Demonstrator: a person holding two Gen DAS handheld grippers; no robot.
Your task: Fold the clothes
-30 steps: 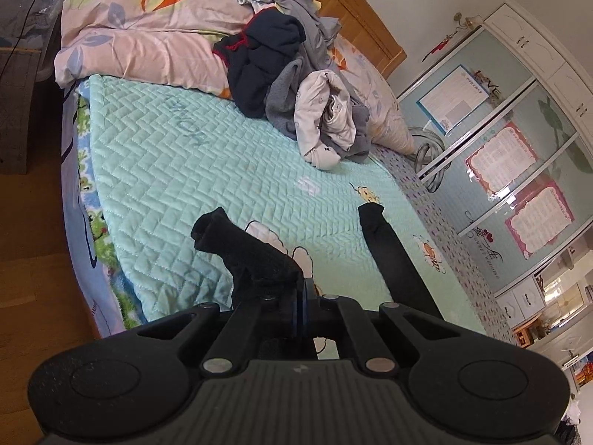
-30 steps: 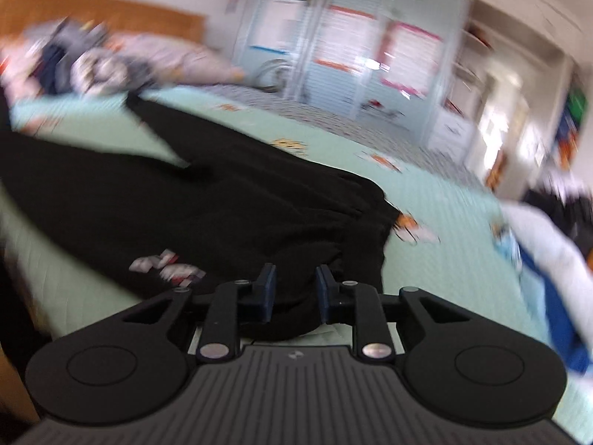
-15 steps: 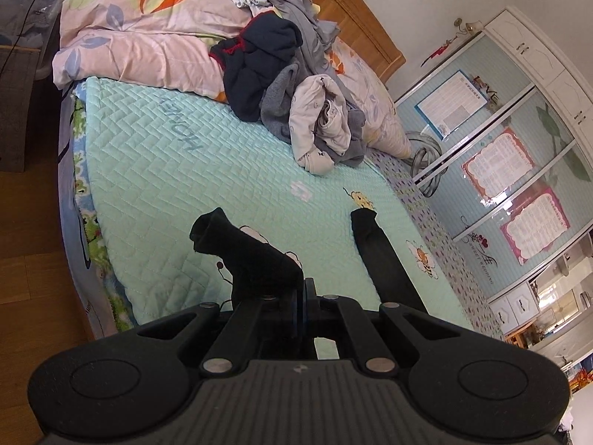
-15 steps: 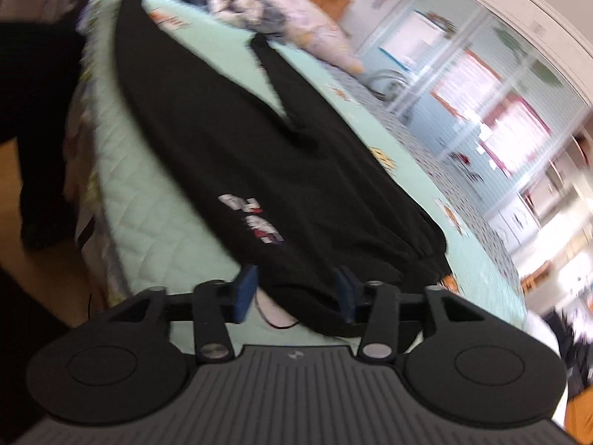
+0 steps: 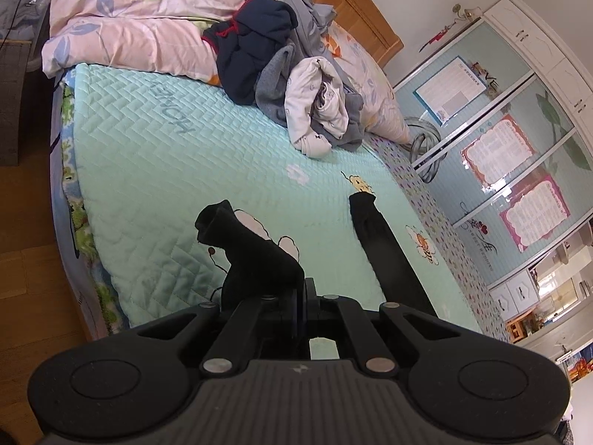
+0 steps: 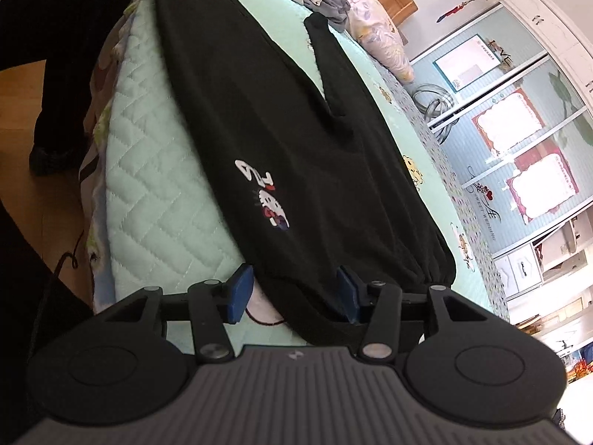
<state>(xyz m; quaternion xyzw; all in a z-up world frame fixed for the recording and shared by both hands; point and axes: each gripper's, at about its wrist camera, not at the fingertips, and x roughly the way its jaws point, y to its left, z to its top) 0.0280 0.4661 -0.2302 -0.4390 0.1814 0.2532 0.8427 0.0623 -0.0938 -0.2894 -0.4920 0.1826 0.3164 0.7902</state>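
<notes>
Black trousers [image 6: 296, 129] with a small white cartoon print [image 6: 267, 194] lie lengthwise on the mint quilted bed cover [image 5: 166, 155]. In the right wrist view the waistband end lies between the blue pads [image 6: 241, 289] of my right gripper [image 6: 294, 291]. Its jaws stand apart and there is a gap beside the left pad. My left gripper [image 5: 301, 296] is shut on one bunched trouser leg [image 5: 255, 252], whose cuff sticks up toward the left. The other leg [image 5: 385, 256] lies flat and straight to the right of it.
A heap of unfolded clothes [image 5: 296, 74] rests against pink floral bedding [image 5: 129, 33] and the wooden headboard. Wardrobe doors [image 5: 519, 148] run along the far side of the bed. Wood floor [image 5: 29, 259] lies on the near side, where a person's dark-clad leg [image 6: 55, 55] stands.
The right gripper rolled strongly and its jaws spread from a narrow hold on the waistband to wide apart. The left view stays almost the same, still gripping the leg.
</notes>
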